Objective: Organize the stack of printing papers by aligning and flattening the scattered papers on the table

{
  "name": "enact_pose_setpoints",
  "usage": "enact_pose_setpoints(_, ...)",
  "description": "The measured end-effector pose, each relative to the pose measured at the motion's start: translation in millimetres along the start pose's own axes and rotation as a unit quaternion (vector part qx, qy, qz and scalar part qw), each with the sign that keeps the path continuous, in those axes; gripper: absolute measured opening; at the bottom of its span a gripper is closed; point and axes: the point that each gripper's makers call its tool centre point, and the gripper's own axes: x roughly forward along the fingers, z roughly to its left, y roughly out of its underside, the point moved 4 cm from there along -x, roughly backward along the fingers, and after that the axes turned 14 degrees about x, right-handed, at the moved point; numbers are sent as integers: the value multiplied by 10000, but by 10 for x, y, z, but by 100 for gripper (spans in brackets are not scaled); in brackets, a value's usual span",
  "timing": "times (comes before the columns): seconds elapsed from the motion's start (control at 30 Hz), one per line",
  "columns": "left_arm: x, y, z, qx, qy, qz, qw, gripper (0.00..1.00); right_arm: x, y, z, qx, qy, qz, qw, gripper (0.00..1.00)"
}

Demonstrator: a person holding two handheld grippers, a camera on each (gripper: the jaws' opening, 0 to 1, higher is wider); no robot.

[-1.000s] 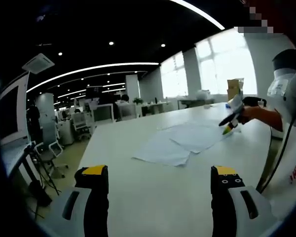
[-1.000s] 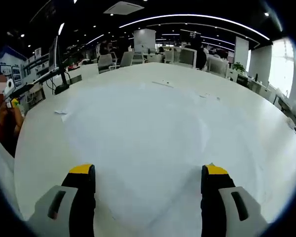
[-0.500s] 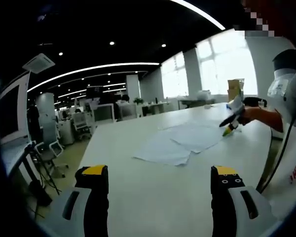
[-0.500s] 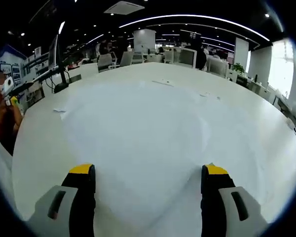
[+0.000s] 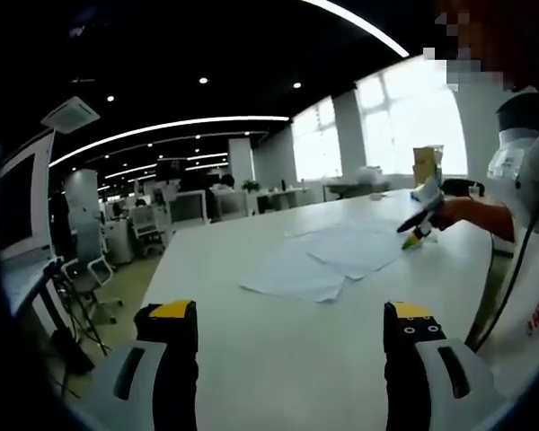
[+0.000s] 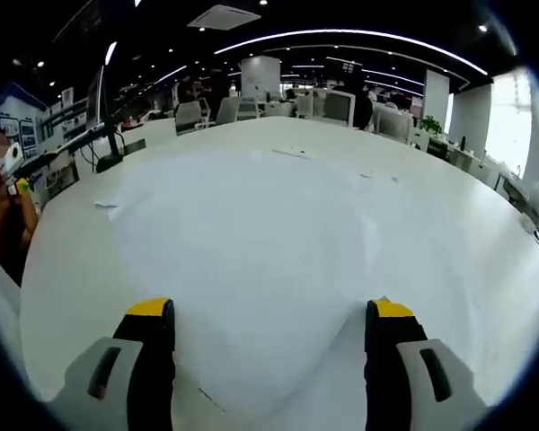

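Across the white desk (image 5: 278,350), loose papers (image 5: 328,260) lie overlapped mid-desk, well apart from the left hand-held gripper (image 5: 287,346), jaws wide. Right hand-held gripper (image 6: 269,346), also wide, hovers over them. Thin, floppy, slippery: better nudged at edges.

Papers (image 6: 278,242): white on the white table (image 6: 72,260); in the right gripper view sheet edges are too faint to count or separate.
Sheets, left gripper view (image 5: 328,260): overlapping; number cannot be told.
Right gripper (image 5: 415,232): seen far off in the left gripper view; too small to tell how its jaws stand there.
Small scrap (image 6: 106,205): too small to identify.
Cardboard box (image 5: 428,162): washed out by window glare; details unreadable.
Person's sleeve (image 5: 530,278): cut off by the picture's edge.
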Motion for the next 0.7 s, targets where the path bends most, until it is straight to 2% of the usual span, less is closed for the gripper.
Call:
enact_pose_setpoints(0.3, 19, 9, -9, 5, 69, 37, 10000, 86, -3, -18, -27, 31, 34, -97, 9999, 70)
enact_pose_setpoints(0.7, 27, 1, -2, 20, 83, 22, 10000, 86, -14, -7, -16, 40, 41, -133, 9999, 69)
